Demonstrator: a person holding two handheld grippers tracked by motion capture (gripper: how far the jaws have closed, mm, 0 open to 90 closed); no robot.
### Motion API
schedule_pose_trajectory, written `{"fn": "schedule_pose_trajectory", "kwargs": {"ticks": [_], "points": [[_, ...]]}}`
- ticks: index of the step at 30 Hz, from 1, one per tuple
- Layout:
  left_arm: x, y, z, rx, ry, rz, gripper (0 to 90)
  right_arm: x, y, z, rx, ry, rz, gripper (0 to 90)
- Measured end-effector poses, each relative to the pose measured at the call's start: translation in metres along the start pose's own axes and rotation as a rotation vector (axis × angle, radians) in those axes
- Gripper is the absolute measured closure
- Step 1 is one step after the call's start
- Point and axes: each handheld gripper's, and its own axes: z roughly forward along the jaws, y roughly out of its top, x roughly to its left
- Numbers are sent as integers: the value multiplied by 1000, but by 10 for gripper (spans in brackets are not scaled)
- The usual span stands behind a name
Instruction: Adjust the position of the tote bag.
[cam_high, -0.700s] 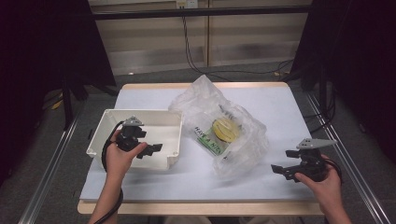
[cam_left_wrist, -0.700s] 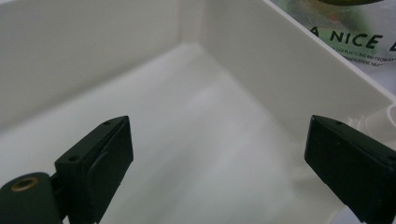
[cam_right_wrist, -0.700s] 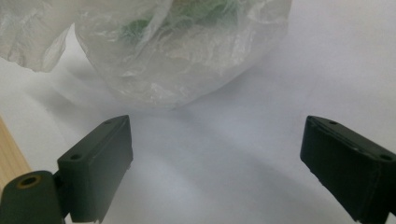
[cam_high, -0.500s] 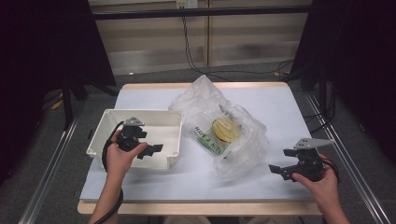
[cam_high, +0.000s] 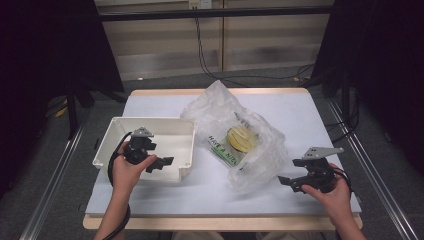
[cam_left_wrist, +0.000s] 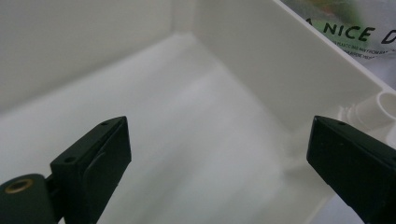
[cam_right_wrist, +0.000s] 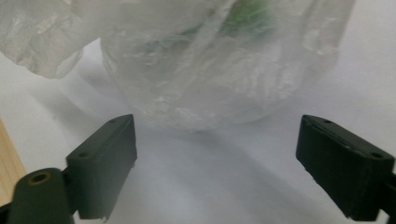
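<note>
Since the earlier frame, the right gripper (cam_high: 289, 178) had edged left toward the crumpled plastic bag (cam_high: 235, 135) at mid-table, jaws wide and empty. At the left, the left gripper (cam_high: 162, 164) hung over the white bin (cam_high: 186, 131), jaws spread, holding nothing.

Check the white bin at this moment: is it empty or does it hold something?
Empty. The white bin shows only bare floor in the high view, and the left gripper view shows nothing between the open left tongs over it.
</note>
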Motion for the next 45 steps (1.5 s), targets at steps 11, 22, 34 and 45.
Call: {"fn": "schedule_pose_trajectory", "kwargs": {"ticks": [11,22,34,45], "points": [[-6,3,1,4,-13,19,64,14,13,13,-21,-26,-47,256],[-6,4,1,2,-11,18,63,19,17,27,-42,-23,-43,551],[-8,5,-2,-10,-2,22,61,10,15,27,-56,-49,-12,836],[-8,7,-4,-14,-8,18,60,-10,12,18,-52,-47,-4,890]]}}
